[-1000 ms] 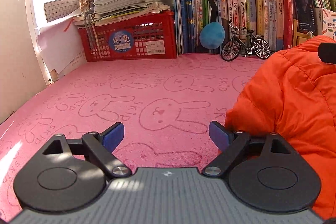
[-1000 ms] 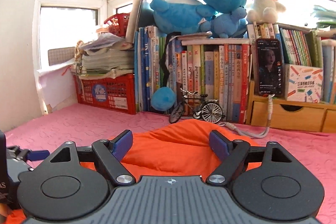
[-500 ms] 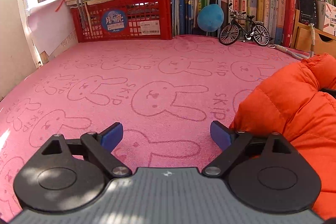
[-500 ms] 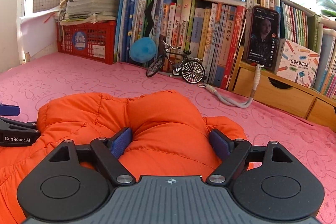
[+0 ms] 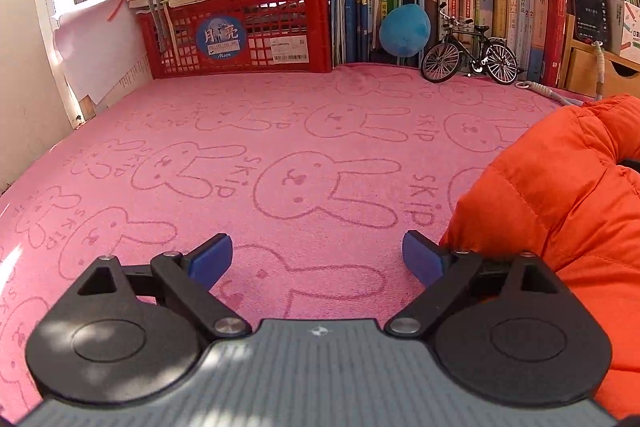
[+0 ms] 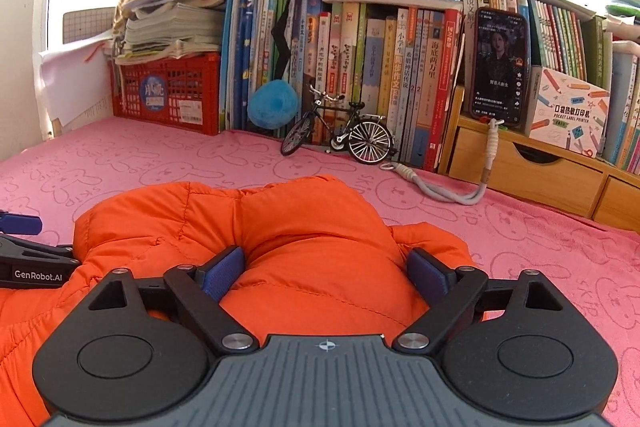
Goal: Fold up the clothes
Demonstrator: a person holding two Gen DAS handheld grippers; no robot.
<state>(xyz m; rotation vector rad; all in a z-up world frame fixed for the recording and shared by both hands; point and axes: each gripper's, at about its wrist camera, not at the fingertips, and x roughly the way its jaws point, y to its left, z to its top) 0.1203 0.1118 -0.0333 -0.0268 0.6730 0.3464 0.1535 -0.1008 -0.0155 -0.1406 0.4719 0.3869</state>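
My right tool point(image 6: 324, 273) stands wide, its jaws just having opened further, with a puffy ridge of the orange quilted down jacket point(image 6: 304, 227) bulging up between the blue pads point(image 6: 224, 271). The pads sit beside the fabric and do not pinch it, so I judge this a release after laying a fold, or a fresh reach. My left tool point(image 5: 316, 259) is also wide and empty, low over the pink bunny-print towel cover point(image 5: 280, 155) on the table, with its right finger just beside the jacket's edge point(image 5: 560, 211), probably placed to catch that side next.

The jacket lies in the centre foreground of the right view and at the right edge of the left view, bunched rather than flat. Its near part is hidden under both tool bodies, so I cannot tell sleeves from hem, or how many folds are made. Whether the right pads touch the fabric is hard to make out. At the left edge of the right view the other tool is cut off.
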